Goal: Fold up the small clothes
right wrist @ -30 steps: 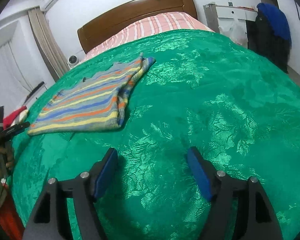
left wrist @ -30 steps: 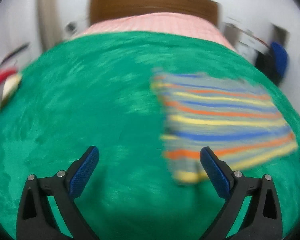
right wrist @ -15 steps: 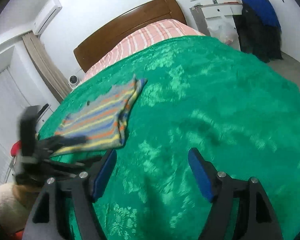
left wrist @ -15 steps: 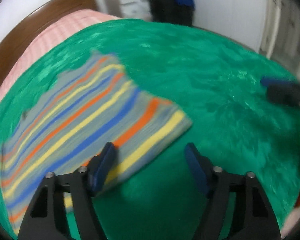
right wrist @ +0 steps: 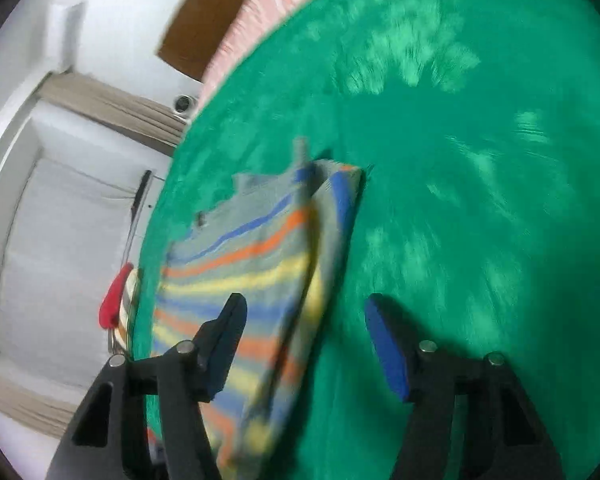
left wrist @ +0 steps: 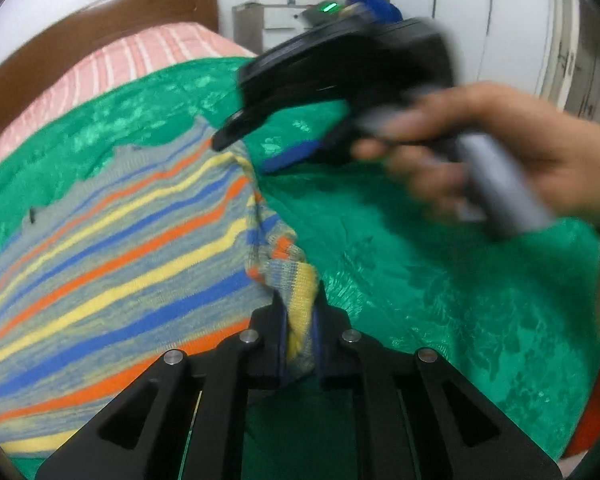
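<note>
The left gripper [left wrist: 299, 316], black with blue pads, angles downward at the bed, and its jaws have just closed onto the near corner of the striped knitted garment [left wrist: 112, 248], a small grey piece banded in orange, yellow and blue. The pinched yellow-and-grey edge bunches up between the pads and rises off the cover in a crumpled ridge.

In the left wrist view, a bare hand [left wrist: 480, 152] with an olive sleeve at the wrist grips the handle of the right gripper [right wrist: 306, 340], which is blurred and points down toward the garment's far right corner. From its own camera the right gripper's jaws stand partly apart and have just been narrowing; the garment's folded right edge lies between them, though blur hides whether the pads touch it.

The garment lies spread flat on the green patterned bedspread [left wrist: 440, 280], stretching away leftward from the left gripper. Beyond it are a pink striped sheet [left wrist: 112, 68] and a brown wooden headboard [left wrist: 80, 28].
</note>
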Tool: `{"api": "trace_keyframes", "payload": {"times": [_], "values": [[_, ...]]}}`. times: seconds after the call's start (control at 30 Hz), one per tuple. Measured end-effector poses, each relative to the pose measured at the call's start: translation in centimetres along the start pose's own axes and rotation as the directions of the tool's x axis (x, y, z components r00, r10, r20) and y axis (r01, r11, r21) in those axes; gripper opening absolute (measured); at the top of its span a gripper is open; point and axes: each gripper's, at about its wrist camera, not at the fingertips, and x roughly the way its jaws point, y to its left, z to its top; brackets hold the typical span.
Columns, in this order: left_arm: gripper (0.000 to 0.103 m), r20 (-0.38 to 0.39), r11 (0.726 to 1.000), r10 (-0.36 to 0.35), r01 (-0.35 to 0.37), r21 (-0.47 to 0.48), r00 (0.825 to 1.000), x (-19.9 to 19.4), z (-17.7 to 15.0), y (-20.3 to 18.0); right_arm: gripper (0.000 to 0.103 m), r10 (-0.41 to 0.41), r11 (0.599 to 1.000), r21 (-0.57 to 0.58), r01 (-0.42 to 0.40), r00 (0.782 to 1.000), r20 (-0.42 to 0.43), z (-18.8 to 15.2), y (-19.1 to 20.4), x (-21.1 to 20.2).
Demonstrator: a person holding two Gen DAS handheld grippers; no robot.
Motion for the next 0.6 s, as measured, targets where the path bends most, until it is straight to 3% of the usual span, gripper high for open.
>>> {"api": "trace_keyframes", "payload": {"times": [0.03,0.07,0.1,0.17,0.37,0.43,0.6], "values": [[0.008,0.005,1.000,-0.009,0.010,-0.010,1.000,0.0,0.0,0.3,0.044,0.009,1.000,0.021,-0.009,1.000,0.010,0.7,-0.2,0.9],[0.008,0.011,1.000,-0.016,0.016,-0.018,1.000,-0.3,0.0,0.5,0.022,0.027,0.999,0.044,-0.028,0.999,0.023,1.3,-0.3,1.5],[0.008,0.020,0.999,-0.020,0.020,-0.025,1.000,-0.6,0.0,0.7,0.011,0.035,0.997,0.073,-0.038,0.999,0.040,1.9,-0.2,2.1],[0.008,0.055,0.997,-0.039,0.043,-0.071,0.998,-1.9,0.0,1.8,0.011,0.017,0.997,0.068,-0.021,0.997,0.069,2.2,0.9,2.1],[0.008,0.175,0.953,-0.046,0.096,-0.288,0.983,-8.6,-1.6,8.6,0.010,0.023,0.985,-0.170,-0.007,0.996,0.091,1.8,11.0,1.2],[0.007,0.188,0.926,-0.028,0.097,-0.364,0.982,-10.3,-3.0,11.3,0.010,0.046,0.976,-0.215,-0.030,0.996,0.071,1.9,14.5,2.3],[0.007,0.169,0.841,0.055,0.045,-0.539,0.984,-13.1,-7.4,18.1,0.010,0.053,0.955,-0.292,-0.053,0.999,-0.008,1.3,22.1,9.8]]}}
